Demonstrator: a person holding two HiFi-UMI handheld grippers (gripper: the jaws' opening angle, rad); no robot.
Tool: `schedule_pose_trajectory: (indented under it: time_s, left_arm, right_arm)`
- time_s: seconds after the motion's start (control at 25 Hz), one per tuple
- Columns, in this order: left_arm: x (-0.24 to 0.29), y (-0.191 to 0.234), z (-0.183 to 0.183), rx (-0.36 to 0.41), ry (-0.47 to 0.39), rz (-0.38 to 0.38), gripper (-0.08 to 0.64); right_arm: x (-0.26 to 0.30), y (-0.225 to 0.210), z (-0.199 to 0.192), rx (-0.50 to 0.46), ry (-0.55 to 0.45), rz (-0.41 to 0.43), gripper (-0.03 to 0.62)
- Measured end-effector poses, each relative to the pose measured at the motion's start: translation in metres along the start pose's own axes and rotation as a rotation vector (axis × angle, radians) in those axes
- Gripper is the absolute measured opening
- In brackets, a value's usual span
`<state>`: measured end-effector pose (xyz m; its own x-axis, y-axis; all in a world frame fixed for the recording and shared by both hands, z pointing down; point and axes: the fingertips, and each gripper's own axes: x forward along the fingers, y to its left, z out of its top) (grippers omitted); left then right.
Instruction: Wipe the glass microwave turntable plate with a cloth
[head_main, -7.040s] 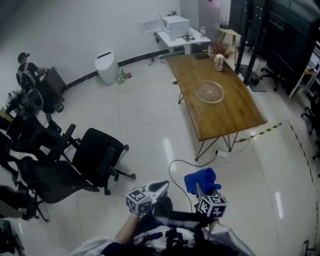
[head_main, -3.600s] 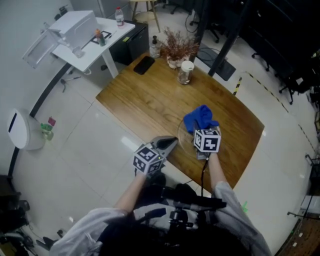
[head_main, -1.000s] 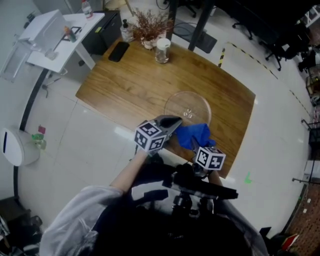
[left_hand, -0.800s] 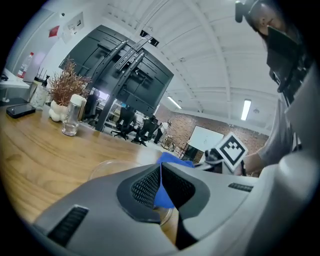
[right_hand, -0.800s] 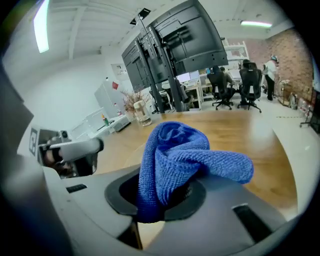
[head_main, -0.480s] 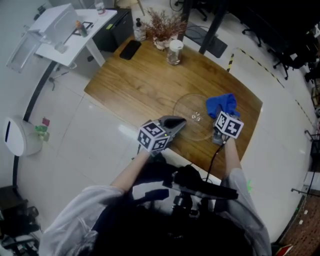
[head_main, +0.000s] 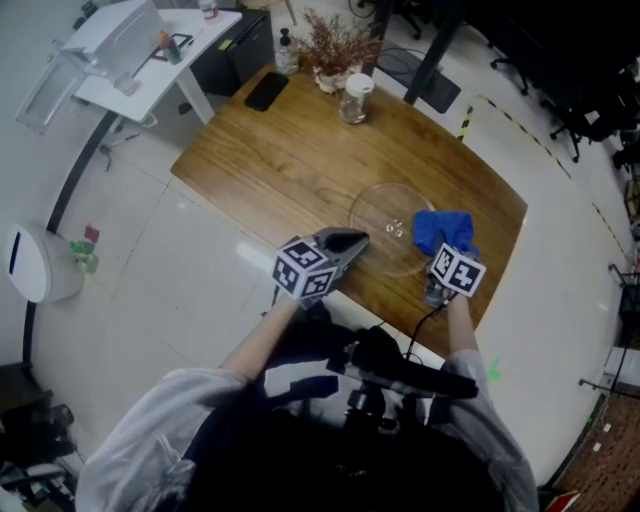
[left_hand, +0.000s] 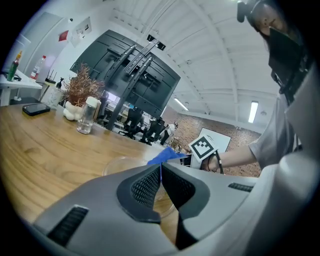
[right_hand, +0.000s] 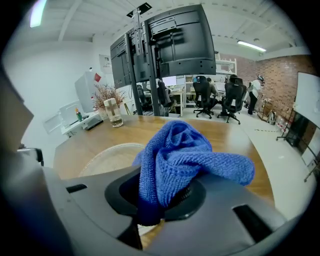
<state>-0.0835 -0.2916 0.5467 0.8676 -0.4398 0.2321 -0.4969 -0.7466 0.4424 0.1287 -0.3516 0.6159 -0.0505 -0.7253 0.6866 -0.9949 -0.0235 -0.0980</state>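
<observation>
The clear glass turntable plate (head_main: 385, 225) lies flat on the wooden table (head_main: 290, 160), near its front edge. My right gripper (head_main: 441, 247) is shut on a bunched blue cloth (head_main: 442, 229), held over the plate's right rim. In the right gripper view the cloth (right_hand: 182, 155) bulges out of the jaws, with the plate (right_hand: 112, 157) just ahead to the left. My left gripper (head_main: 350, 241) is shut on nothing, its tip by the plate's near-left rim. The left gripper view shows the plate (left_hand: 122, 165) behind the closed jaws, and the cloth (left_hand: 165, 155) beyond them.
At the table's far end stand a glass jar (head_main: 355, 98), a vase of dried twigs (head_main: 335, 45) and a black phone (head_main: 266, 90). A white side table (head_main: 140, 55) and a white bin (head_main: 25, 262) are to the left. Striped tape (head_main: 466, 121) marks the floor.
The right gripper swung the cloth from the table's near edge out to the plate's right side, then slightly back toward me. The left gripper has hardly moved.
</observation>
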Motion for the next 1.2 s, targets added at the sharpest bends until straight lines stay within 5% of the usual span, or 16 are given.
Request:
schedule_pose_trajectory:
  time_s: [0.56,0.92,1.2]
  left_arm:
    - [0.030,-0.041,-0.010,-0.008,0.005,0.020,0.000]
    - [0.052,-0.089,-0.024,0.003,-0.025,0.126,0.000]
    - [0.059,-0.133,-0.042,-0.016,-0.076,0.250,0.000]
  right_arm:
    - [-0.095,0.027,-0.096,0.066,0.038,0.212,0.080]
    - [-0.144,0.023,-0.065,-0.009,-0.109,0.288,0.080]
    - [-0.169,0.001,-0.077,-0.114,-0.105,0.401,0.080]
